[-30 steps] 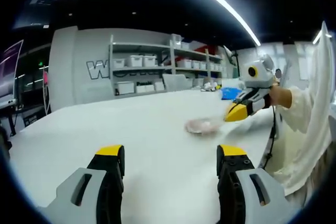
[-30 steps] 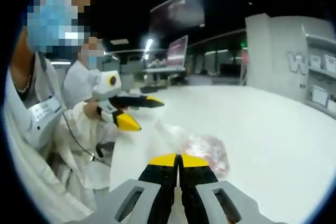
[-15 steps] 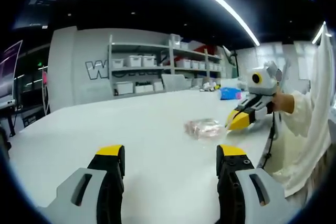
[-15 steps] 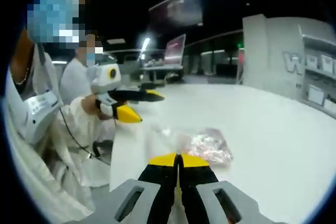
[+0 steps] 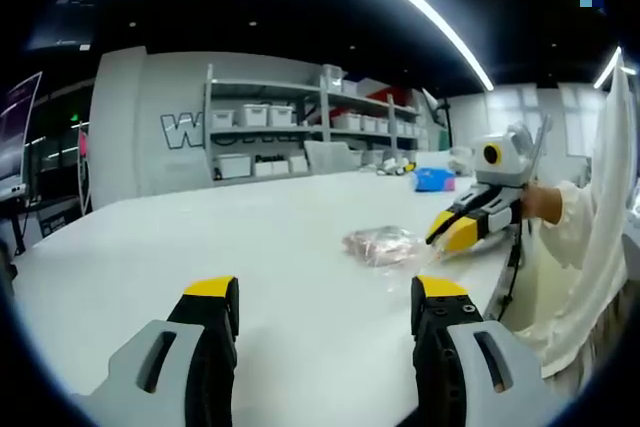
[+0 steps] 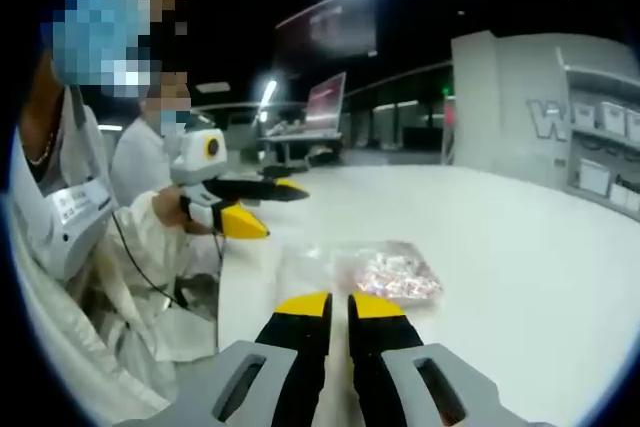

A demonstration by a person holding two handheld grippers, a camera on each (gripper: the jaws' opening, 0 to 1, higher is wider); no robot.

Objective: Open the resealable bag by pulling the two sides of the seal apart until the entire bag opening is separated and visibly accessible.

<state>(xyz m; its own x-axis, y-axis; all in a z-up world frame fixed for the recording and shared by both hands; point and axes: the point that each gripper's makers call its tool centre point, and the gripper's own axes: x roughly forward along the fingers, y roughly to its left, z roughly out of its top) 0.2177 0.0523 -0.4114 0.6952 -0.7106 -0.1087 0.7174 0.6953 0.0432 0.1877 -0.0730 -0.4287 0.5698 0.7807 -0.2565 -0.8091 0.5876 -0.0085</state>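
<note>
Bag: clear resealable plastic bag with pink contents, frame centre, sealed.
Left gripper: jaws wide.
Right gripper: jaws narrow, empty.
Advice: I'd pinch 1 seal lip each.

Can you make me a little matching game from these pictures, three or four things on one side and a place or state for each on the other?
Things:
1. left gripper
2. right gripper
3. resealable bag
4. white bins

Places or states:
A. on the wall shelves
B. jaws wide apart
C. lying on the white table
D. jaws slightly parted

Pairs: 1-B, 2-D, 3-C, 4-A
</note>
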